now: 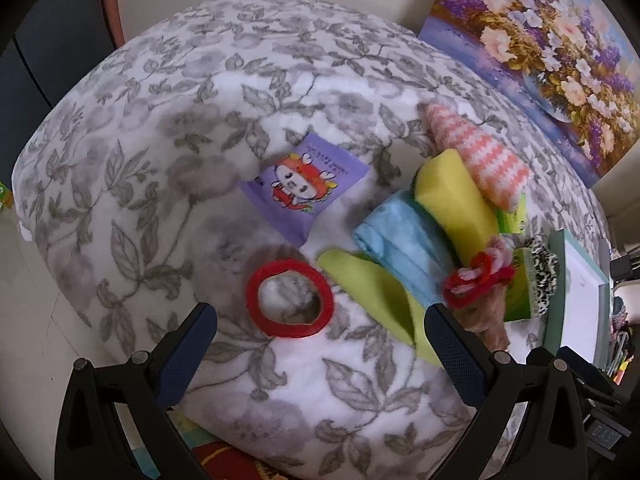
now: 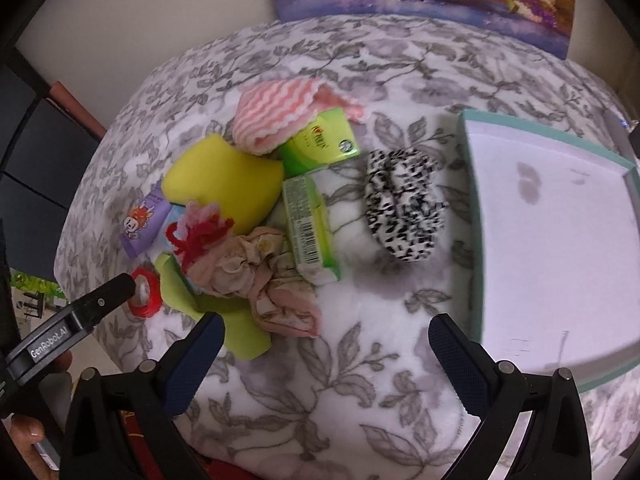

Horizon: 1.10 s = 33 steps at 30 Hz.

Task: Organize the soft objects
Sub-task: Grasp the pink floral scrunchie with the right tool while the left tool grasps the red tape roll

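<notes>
Soft things lie on a floral blanket (image 1: 160,128). My left gripper (image 1: 320,328) is open and empty, just in front of a red ring (image 1: 289,298), with a lime cloth (image 1: 372,288) to the right. Beyond lie a purple packet (image 1: 304,188), a blue cloth (image 1: 404,244), a yellow sponge (image 1: 456,200), a pink striped cloth (image 1: 480,156) and red-pink yarn (image 1: 480,272). My right gripper (image 2: 324,344) is open and empty above bare blanket. Ahead of it are a crumpled pink cloth (image 2: 260,276), the sponge (image 2: 228,184), a black-and-white scrunchie (image 2: 404,204) and the teal-rimmed box (image 2: 472,200), empty.
Two green boxes (image 2: 316,144) (image 2: 312,228) lie among the soft things. A flower painting (image 1: 540,52) leans on the wall behind. The blanket's edge drops to the floor at the left. The left gripper's arm (image 2: 68,332) shows at the lower left of the right wrist view.
</notes>
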Available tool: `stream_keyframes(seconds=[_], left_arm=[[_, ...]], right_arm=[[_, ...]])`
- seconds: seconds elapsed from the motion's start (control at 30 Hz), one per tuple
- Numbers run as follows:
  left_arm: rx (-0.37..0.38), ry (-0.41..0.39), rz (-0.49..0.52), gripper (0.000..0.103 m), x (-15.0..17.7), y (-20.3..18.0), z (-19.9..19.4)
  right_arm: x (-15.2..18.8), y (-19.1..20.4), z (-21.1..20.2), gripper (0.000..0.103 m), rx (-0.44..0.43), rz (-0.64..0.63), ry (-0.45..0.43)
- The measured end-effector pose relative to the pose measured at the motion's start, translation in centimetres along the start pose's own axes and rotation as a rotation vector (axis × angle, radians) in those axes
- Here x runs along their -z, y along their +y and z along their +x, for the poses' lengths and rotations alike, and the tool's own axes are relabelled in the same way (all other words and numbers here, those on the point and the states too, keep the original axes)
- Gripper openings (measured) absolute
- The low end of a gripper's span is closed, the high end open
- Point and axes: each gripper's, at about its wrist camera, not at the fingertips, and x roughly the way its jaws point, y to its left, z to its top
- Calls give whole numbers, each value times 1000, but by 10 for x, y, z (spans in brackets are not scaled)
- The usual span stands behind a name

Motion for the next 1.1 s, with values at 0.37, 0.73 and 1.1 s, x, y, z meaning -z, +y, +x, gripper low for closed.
stream_keyframes(seconds=[0.37, 0.73, 1.1], left_arm=[[-39, 70, -4, 89, 3, 14, 25], [-9, 122, -9, 54, 5, 13, 38], [-35, 108, -12, 53, 6, 16, 40]], right_arm=[[-9, 20, 31, 81, -4, -42, 52], [-14, 34, 62, 44, -12, -48, 108], [-12, 32, 57, 16, -35, -27, 92]])
